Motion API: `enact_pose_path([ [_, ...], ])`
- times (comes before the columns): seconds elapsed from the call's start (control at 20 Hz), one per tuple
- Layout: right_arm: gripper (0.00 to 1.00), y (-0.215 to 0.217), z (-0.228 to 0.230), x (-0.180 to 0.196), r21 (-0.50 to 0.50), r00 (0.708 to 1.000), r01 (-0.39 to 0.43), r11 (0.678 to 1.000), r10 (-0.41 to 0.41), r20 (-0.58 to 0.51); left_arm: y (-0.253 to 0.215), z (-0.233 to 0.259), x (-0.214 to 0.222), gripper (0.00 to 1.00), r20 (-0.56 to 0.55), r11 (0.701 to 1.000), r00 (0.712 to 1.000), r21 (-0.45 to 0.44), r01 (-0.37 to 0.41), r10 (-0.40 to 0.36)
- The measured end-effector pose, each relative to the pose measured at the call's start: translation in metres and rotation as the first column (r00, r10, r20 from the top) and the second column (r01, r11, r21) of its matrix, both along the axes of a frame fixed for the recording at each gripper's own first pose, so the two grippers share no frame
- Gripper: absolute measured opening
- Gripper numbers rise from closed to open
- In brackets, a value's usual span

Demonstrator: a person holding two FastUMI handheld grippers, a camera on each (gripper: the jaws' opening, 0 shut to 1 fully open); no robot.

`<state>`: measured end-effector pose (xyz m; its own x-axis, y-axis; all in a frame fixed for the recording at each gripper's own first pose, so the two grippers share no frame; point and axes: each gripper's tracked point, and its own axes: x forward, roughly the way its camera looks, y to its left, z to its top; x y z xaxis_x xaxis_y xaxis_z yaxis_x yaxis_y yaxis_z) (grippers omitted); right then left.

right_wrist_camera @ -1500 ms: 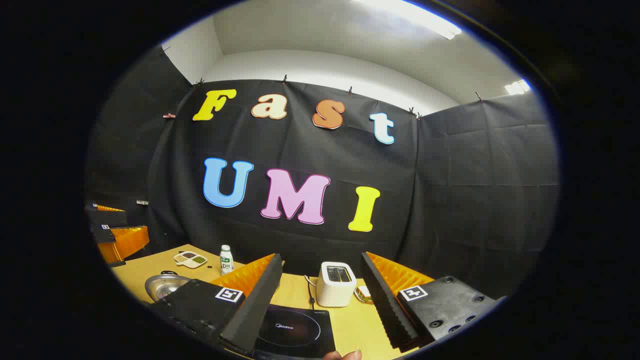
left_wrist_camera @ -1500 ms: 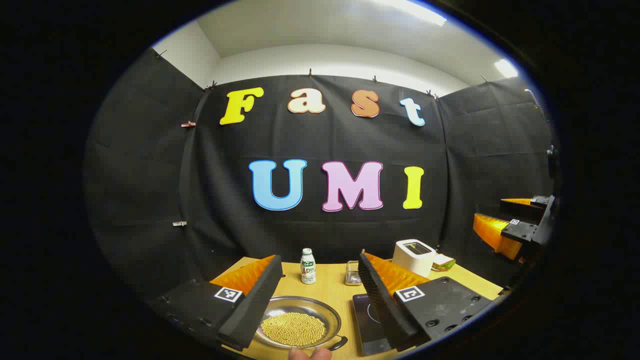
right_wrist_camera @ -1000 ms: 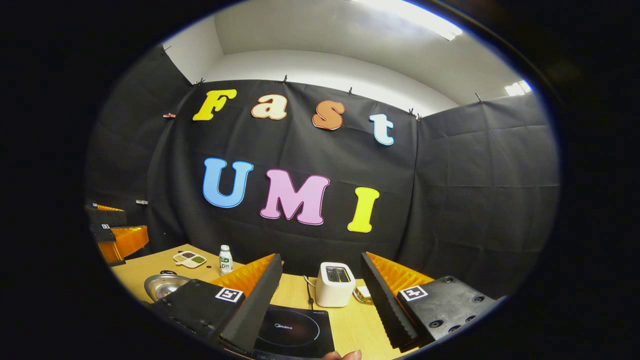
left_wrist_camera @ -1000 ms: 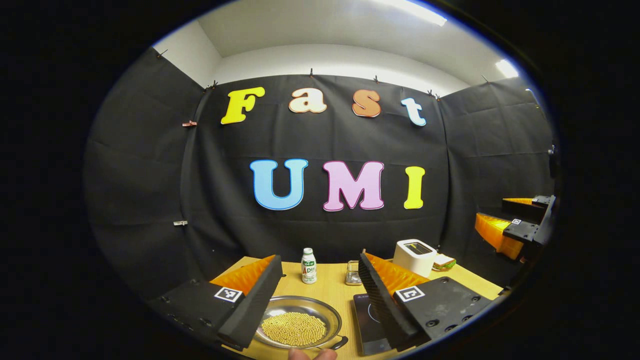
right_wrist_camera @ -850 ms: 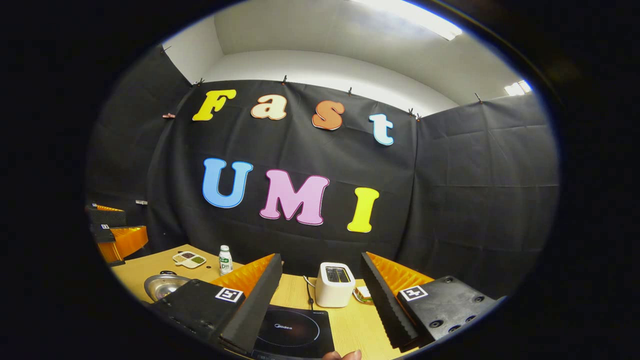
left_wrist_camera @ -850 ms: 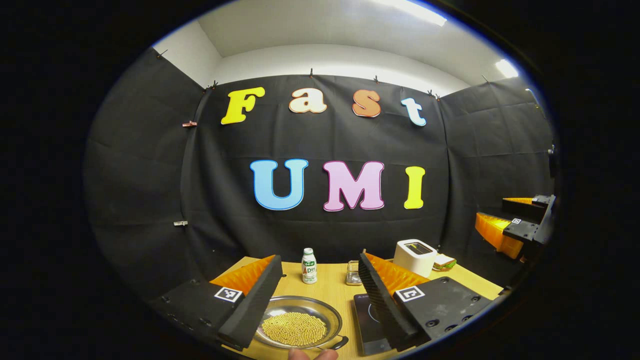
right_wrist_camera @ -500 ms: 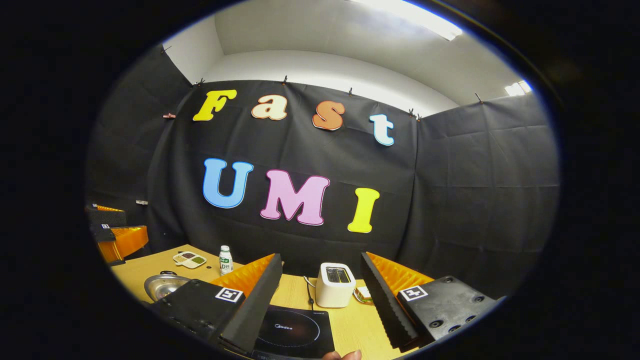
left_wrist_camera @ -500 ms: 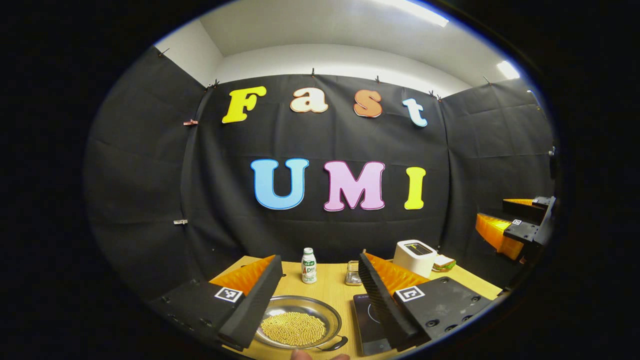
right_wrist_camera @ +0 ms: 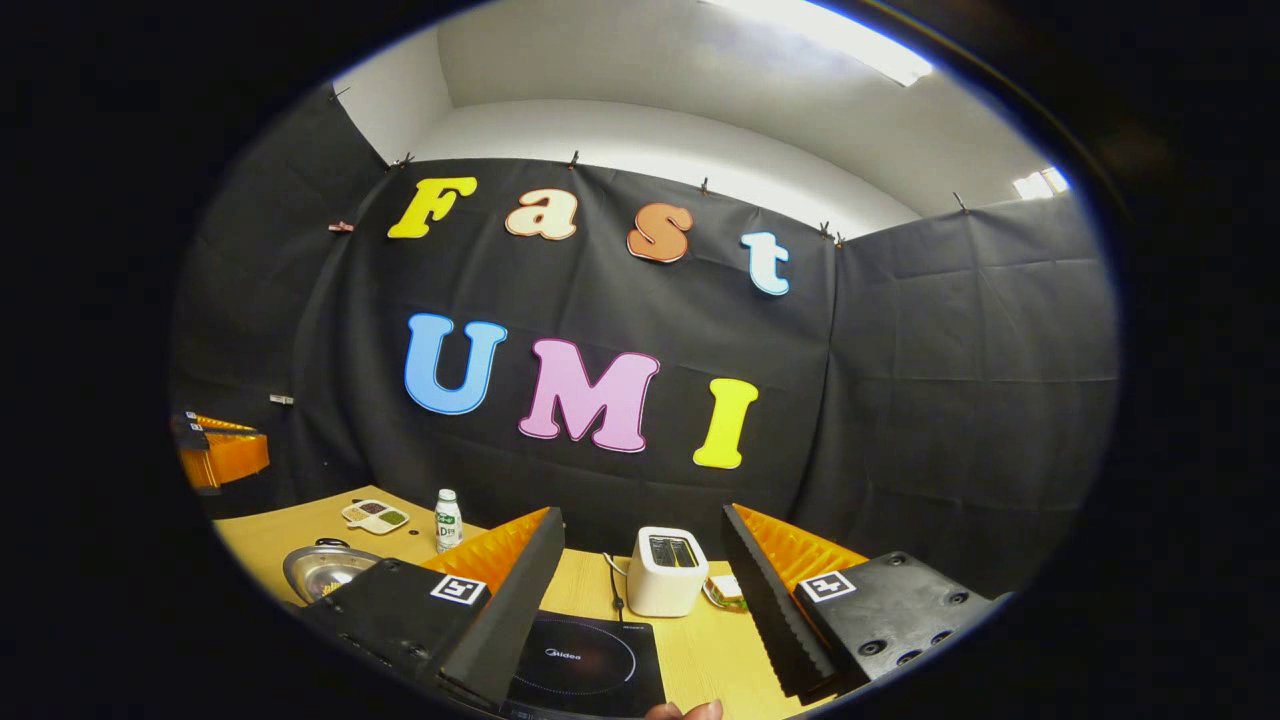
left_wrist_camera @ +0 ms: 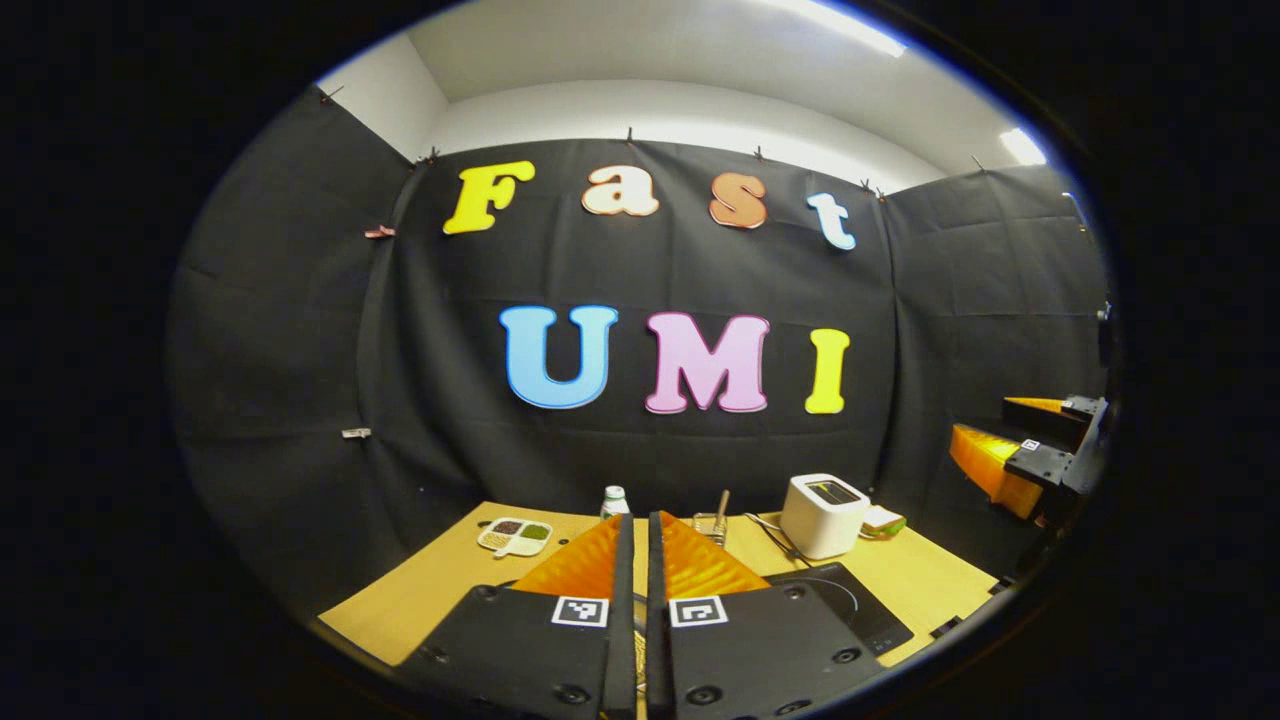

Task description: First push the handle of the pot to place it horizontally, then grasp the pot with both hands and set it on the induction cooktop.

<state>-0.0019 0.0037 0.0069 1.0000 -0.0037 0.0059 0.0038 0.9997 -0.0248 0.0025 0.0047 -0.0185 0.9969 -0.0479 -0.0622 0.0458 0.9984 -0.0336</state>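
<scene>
Pot (right_wrist_camera: 322,567), a shallow steel pan with grain-like contents showing at its edge, sits on the wooden table (right_wrist_camera: 300,535) well to the left of the induction cooktop (right_wrist_camera: 585,665) as the right gripper view frames it, partly hidden behind that gripper's own finger. A small dark loop at its far rim looks like a handle; its angle cannot be told at this size. Judged from the thin polished metal, the pot should be stiff and fairly light but slick, and its loose load could shift or spill if tipped, so the sensible holds are the two side handles or opposite points on the rim, kept level.

The left gripper (left_wrist_camera: 635,570) has its fingers pressed together with nothing between them, a closed wedge that suits nudging the handle. In the right gripper view it hangs to the left of the cooktop, above the table's edge. The right gripper (right_wrist_camera: 640,570) hovers over the cooktop with its fingers spread wide and holding nothing.

Behind the cooktop stands a white toaster (right_wrist_camera: 664,570); left of it are a small bottle (right_wrist_camera: 448,520) and a divided snack dish (right_wrist_camera: 375,516). The push on the handle appears not yet made.
</scene>
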Motion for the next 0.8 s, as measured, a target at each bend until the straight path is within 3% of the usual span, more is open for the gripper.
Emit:
enact_pose_path([
  [0.25, 0.97, 0.006, 0.0, 0.001, 0.0, 1.0, -0.008, 1.0, 0.008, 0.002, 0.005, -0.041, -0.003, 0.05, -0.152, 0.998, 0.986, -0.018, 0.06, -0.062],
  [0.4, 0.97, 0.005, -0.001, 0.0, 0.002, 1.0, -0.006, 1.0, 0.006, -0.004, 0.002, -0.084, -0.003, 0.05, -0.301, 0.994, 0.947, -0.027, 0.11, -0.113],
  [0.65, 0.98, -0.006, -0.007, -0.005, 0.01, 0.999, 0.03, 1.0, -0.029, -0.019, -0.003, -0.159, -0.016, 0.05, -0.539, 0.979, 0.822, -0.024, 0.2, -0.182],
  [0.8, 0.98, -0.011, -0.013, -0.007, -0.007, 0.999, 0.043, 0.999, -0.043, -0.032, -0.01, -0.208, -0.036, 0.05, -0.685, 0.965, 0.689, -0.087, 0.248, -0.238],
])
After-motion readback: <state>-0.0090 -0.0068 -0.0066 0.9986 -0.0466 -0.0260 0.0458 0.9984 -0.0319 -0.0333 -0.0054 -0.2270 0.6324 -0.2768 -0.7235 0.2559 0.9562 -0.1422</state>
